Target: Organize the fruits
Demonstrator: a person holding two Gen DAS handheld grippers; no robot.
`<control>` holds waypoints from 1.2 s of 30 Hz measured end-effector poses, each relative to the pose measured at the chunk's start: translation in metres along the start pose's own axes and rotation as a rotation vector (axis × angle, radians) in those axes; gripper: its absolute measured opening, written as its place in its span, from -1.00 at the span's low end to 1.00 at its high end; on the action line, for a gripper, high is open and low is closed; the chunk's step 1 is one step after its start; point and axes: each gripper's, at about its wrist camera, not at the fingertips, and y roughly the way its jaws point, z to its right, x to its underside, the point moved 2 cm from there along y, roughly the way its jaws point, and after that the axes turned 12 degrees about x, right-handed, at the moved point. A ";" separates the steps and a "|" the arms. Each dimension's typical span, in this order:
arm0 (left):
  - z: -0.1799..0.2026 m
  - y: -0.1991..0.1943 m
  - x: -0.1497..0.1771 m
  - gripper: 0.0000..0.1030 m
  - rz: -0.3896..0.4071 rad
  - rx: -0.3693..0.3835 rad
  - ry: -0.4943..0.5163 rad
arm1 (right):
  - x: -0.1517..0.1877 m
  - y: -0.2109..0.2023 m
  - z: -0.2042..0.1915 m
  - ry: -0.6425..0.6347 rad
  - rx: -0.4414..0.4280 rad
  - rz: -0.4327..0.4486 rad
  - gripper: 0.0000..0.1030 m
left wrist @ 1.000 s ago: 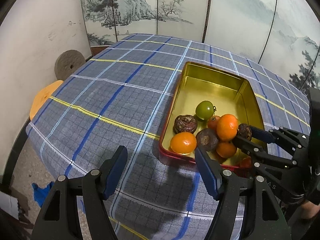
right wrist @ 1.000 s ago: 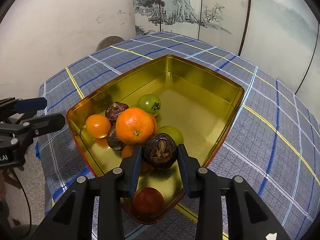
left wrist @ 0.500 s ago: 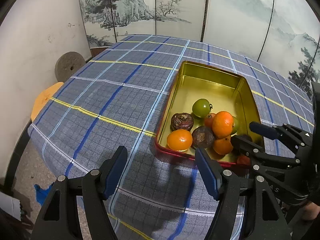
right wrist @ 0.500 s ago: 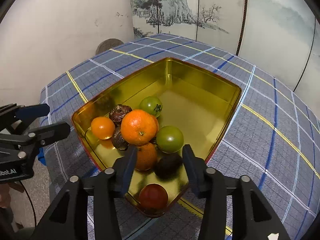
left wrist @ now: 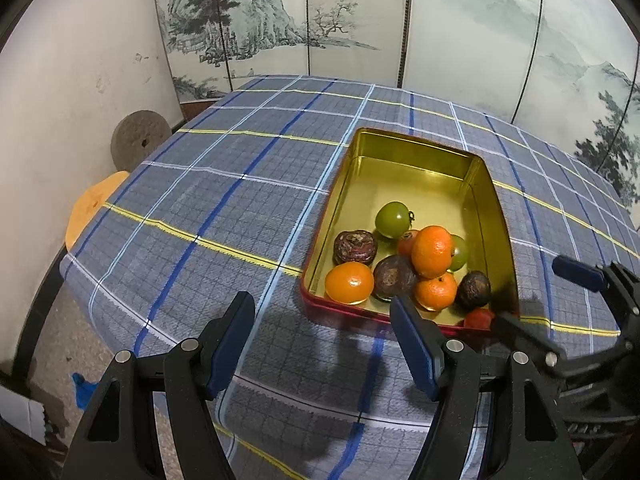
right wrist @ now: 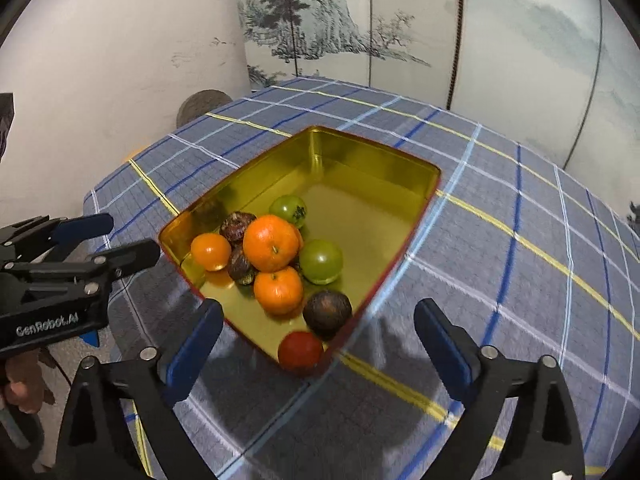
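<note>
A gold tin tray [left wrist: 416,168] with a red outside sits on the plaid tablecloth. At its near end it holds several fruits: oranges [right wrist: 271,243], green tomatoes [right wrist: 321,261], dark brown fruits and a red tomato [right wrist: 300,350]. One dark brown fruit [right wrist: 327,314] lies loose beside the red tomato. My right gripper [right wrist: 318,306] hangs above the tray's near corner. Its jaws are opening wide and nothing is pressed between the pads. My left gripper [left wrist: 322,302] stands open over the cloth just in front of the tray, with nothing in it.
The table edge drops off close behind both grippers. A stone wheel [left wrist: 138,144] and an orange stool [left wrist: 94,204] stand by the left wall. A painted folding screen [left wrist: 360,20] closes off the back. The far half of the tray shows bare gold floor.
My right gripper let go of the dark brown fruit, which now rests in the tray by the red tomato. Its jaws spread wide and it drew back and up. The left gripper stayed put.
</note>
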 end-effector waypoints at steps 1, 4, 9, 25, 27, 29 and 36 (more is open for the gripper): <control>0.002 0.000 0.000 0.37 -0.003 0.001 0.005 | 0.002 -0.001 0.000 0.001 0.007 -0.008 0.92; 0.009 -0.001 0.000 0.37 -0.012 0.007 0.019 | 0.009 -0.005 0.001 0.016 0.019 -0.021 0.94; 0.017 -0.002 0.001 0.37 -0.012 0.014 0.032 | 0.015 -0.007 0.000 0.019 0.034 -0.036 0.97; 0.029 -0.001 0.002 0.37 -0.011 0.014 0.051 | 0.028 0.001 -0.004 0.012 0.026 -0.084 0.97; 0.031 -0.001 0.002 0.37 -0.010 0.010 0.058 | 0.028 0.002 -0.004 0.013 0.025 -0.086 0.97; 0.031 0.000 0.002 0.37 -0.010 0.012 0.059 | 0.029 0.003 -0.005 0.012 0.025 -0.089 0.97; 0.035 0.000 0.003 0.37 -0.013 0.025 0.068 | 0.029 0.004 -0.005 0.013 0.023 -0.090 0.97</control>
